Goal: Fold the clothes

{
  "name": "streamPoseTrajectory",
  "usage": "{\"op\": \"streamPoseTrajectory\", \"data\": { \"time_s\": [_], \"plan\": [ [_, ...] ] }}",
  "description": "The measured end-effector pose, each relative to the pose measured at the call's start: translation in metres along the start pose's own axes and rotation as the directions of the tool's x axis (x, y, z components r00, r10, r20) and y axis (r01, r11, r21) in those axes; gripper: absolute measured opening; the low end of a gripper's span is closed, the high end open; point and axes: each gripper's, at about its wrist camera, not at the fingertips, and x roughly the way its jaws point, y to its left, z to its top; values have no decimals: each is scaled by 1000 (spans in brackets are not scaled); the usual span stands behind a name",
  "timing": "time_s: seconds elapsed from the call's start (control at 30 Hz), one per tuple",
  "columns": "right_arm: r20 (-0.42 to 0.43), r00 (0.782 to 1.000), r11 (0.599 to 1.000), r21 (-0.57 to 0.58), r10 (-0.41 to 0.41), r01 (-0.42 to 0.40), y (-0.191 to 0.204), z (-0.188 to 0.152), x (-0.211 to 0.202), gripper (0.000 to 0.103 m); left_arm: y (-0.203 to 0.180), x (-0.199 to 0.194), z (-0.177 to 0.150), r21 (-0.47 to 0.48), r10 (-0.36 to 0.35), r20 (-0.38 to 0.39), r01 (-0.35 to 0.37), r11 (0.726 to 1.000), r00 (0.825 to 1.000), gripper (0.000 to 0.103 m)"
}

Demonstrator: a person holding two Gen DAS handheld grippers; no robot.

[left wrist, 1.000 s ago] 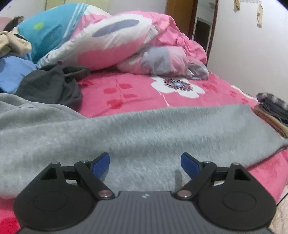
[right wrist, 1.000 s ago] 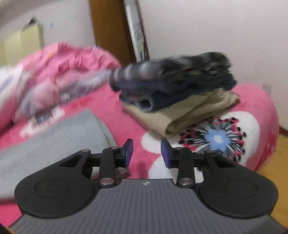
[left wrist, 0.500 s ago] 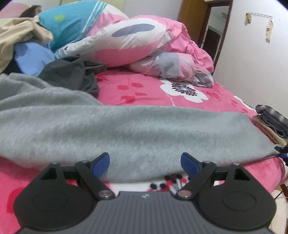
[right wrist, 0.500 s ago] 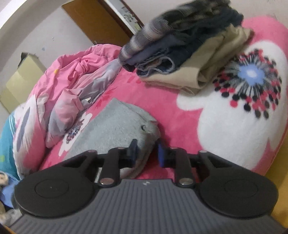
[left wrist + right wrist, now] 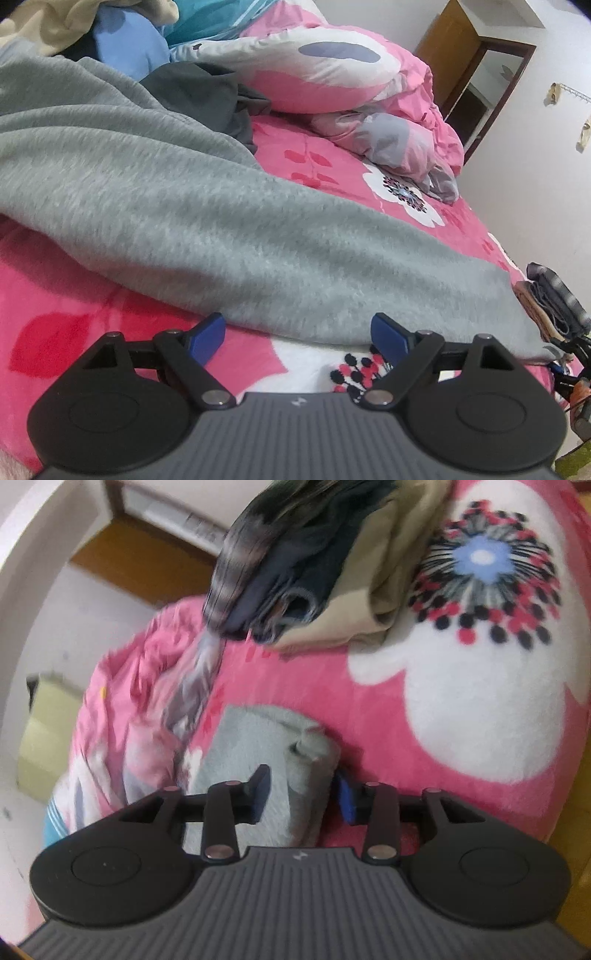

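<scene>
A grey fleece garment (image 5: 207, 206) lies spread across the pink flowered bed (image 5: 74, 317). My left gripper (image 5: 297, 338) is open and empty, just short of the garment's near edge. In the right wrist view the garment's end (image 5: 255, 746) sits bunched between the fingers of my right gripper (image 5: 303, 797), whose jaws stand partly apart around the cloth. A stack of folded clothes (image 5: 314, 565) lies beyond it near the bed's edge; it also shows in the left wrist view (image 5: 554, 299).
A dark grey garment (image 5: 207, 99), a blue cloth (image 5: 129, 48) and a beige one (image 5: 48, 26) are heaped at the head of the bed. A pink quilt (image 5: 332, 74) is piled behind. A wooden door (image 5: 461, 74) and white wall stand at right.
My left gripper has drawn back to the garment's near edge and tilted. My right gripper has moved from the folded stack onto the garment's end, which now sits between its fingers.
</scene>
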Motion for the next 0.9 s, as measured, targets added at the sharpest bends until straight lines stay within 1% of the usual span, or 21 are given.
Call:
{"op": "streamPoseTrajectory", "data": {
  "time_s": [0.07, 0.1, 0.33, 0.4, 0.5, 0.53, 0.57, 0.67, 0.73, 0.83, 0.9],
  "plan": [
    [7, 1000, 999, 50, 6, -6, -6, 0, 0, 41, 3, 2, 1, -12, 0, -4, 0, 1000, 1000, 87],
    [6, 1000, 999, 53, 5, -5, -6, -1, 2, 41, 4, 4, 1, -19, 0, -6, 0, 1000, 1000, 87],
    [-22, 999, 999, -40, -25, 24, 11, -3, 21, 41, 8, 12, 3, -52, 1, -6, -1, 999, 1000, 87],
    [-6, 1000, 1000, -12, -21, 21, 10, -2, 13, 41, 7, 11, 3, -49, 5, -6, -5, 999, 1000, 87],
    [59, 998, 997, 72, -5, 1, 1, -3, -11, 43, 8, 9, 2, -53, 3, -6, -3, 999, 1000, 87],
    [66, 998, 996, 93, 0, -6, -2, -4, -15, 44, 9, 10, 2, -53, 3, -7, -3, 999, 1000, 87],
    [51, 999, 995, 104, 5, -11, -5, -7, -15, 46, 9, 12, 2, -52, 4, -8, -4, 999, 1000, 87],
    [11, 1000, 991, 134, 23, -25, -13, -13, -13, 47, 7, 15, 3, -48, 7, -9, -8, 999, 1000, 88],
    [-1, 1000, 991, 129, 31, -31, -11, -14, -9, 47, 6, 17, 5, -49, 11, -11, -12, 999, 1000, 89],
    [-47, 997, 990, 129, 63, -56, -8, -14, 7, 47, 4, 21, 7, -59, 20, -10, -21, 998, 1000, 89],
    [-55, 996, 993, 96, 68, -63, -3, -12, 16, 45, 3, 24, 10, -67, 28, -8, -28, 997, 1000, 89]
  ]
}}
